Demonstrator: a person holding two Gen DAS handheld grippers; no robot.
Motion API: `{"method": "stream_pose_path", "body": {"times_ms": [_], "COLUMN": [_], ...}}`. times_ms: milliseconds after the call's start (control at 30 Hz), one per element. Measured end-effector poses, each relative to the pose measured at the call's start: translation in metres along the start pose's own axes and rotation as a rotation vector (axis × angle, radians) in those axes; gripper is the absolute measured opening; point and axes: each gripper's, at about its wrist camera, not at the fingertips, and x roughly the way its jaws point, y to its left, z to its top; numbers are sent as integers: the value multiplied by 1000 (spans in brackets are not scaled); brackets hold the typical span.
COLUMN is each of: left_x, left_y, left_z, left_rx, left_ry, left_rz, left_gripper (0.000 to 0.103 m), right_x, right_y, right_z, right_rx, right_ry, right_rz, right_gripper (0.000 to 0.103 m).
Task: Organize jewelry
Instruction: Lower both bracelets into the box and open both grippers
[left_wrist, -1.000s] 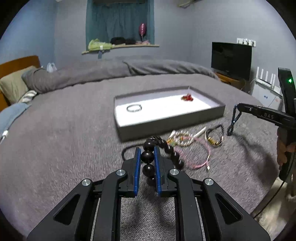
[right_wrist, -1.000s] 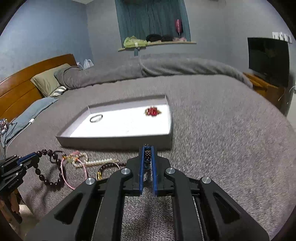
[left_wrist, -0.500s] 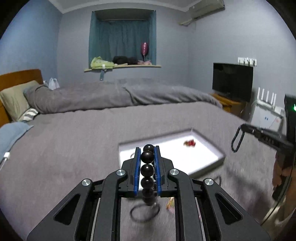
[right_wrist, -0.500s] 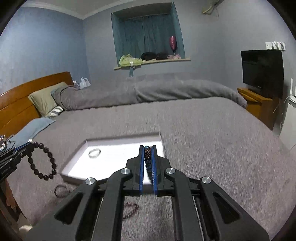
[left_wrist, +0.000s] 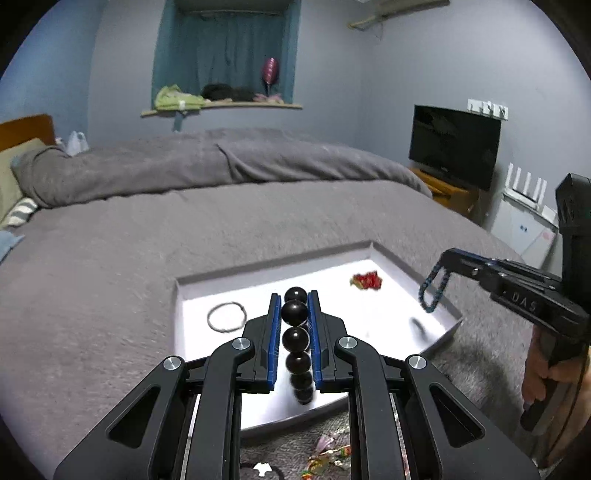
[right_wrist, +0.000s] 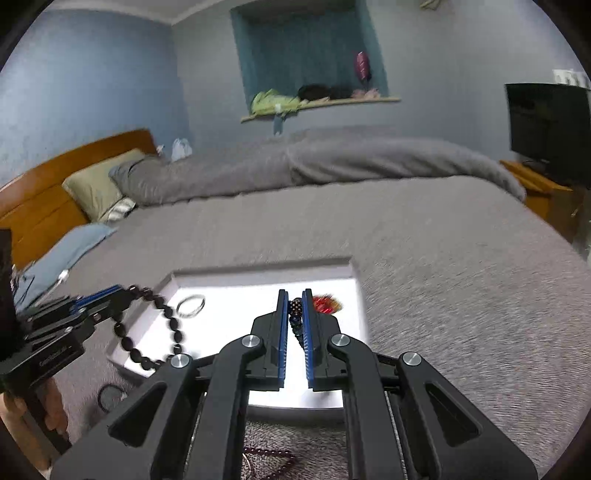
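Observation:
A shallow grey tray (left_wrist: 258, 269) with a white floor lies on the bed. In it are a silver ring bangle (left_wrist: 226, 316) and a small red ornament (left_wrist: 366, 280). My left gripper (left_wrist: 294, 301) is shut on a black bead bracelet (left_wrist: 295, 338), held above the tray's near half. My right gripper (right_wrist: 295, 304) is shut on a thin dark-blue bead bracelet (right_wrist: 296, 321), which hangs over the tray's right side. From the left wrist view that bracelet (left_wrist: 433, 291) dangles as a loop from the right gripper (left_wrist: 448, 258). From the right wrist view the black bracelet (right_wrist: 155, 328) swings over the tray's left edge.
Loose jewelry (left_wrist: 325, 454) lies on the grey bedspread in front of the tray, with a dark red bead string (right_wrist: 269, 452) and a black loop (right_wrist: 109, 398). Pillows and a wooden headboard (right_wrist: 48, 192) stand left, a television (left_wrist: 454, 151) right. A hand (left_wrist: 535, 376) grips the right tool.
Both grippers rose from the bedspread with their bracelets and moved forward over the tray. The loose jewelry pile has slid to the bottom of the views.

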Motion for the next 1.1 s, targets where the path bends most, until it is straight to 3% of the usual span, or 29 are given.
{"method": "stream_pose_path", "body": {"times_ms": [133,433,1100], "left_x": [10,29,46], "left_y": [17,48,49], "left_z": [-5,-20,-34], "left_rx": [-44,-89,-31], "left_ry": [39,151,246], "left_rz": [0,89,169], "left_gripper": [15,15,15], "right_x": [11,29,44], "right_y": [4,-14,-8], "right_z": [-9,-21,-37], "right_rx": [-24,3,-83], "right_ry": [43,138,185], "right_rz": [7,-44,-150], "right_gripper": [7,7,7]}}
